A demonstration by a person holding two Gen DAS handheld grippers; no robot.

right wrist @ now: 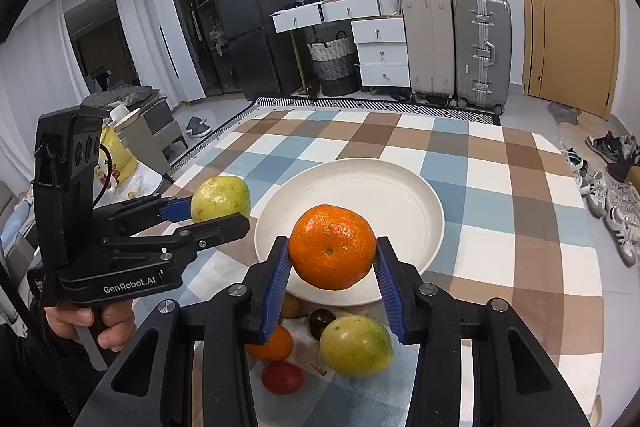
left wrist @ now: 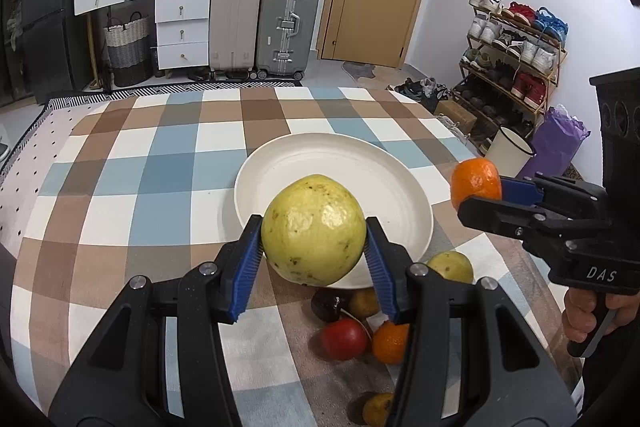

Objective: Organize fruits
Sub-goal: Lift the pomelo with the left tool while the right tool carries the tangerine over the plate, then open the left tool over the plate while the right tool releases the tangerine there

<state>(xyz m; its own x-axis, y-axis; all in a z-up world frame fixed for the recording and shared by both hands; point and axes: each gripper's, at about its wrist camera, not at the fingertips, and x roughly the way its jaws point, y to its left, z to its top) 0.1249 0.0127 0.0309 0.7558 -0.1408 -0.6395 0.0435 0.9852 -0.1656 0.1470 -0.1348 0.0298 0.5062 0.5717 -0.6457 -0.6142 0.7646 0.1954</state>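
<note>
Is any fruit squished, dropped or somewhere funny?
Nothing looks squished or spilled. The plate has nothing on it. The yellow-green fruit has brown specks. Some fruits lie beside the plate on the tablecloth. The orange looks fine.

Your table's covered in a checked cloth, blue, brown and white squares. Sitting right on it you've got a white plate, bare inside, and just in front of its near rim a little heap of loose fruit: a green-yellow one, a small orange, a red one, a dark cherry-looking one, plus a small yellowish one off nearer you.
</note>
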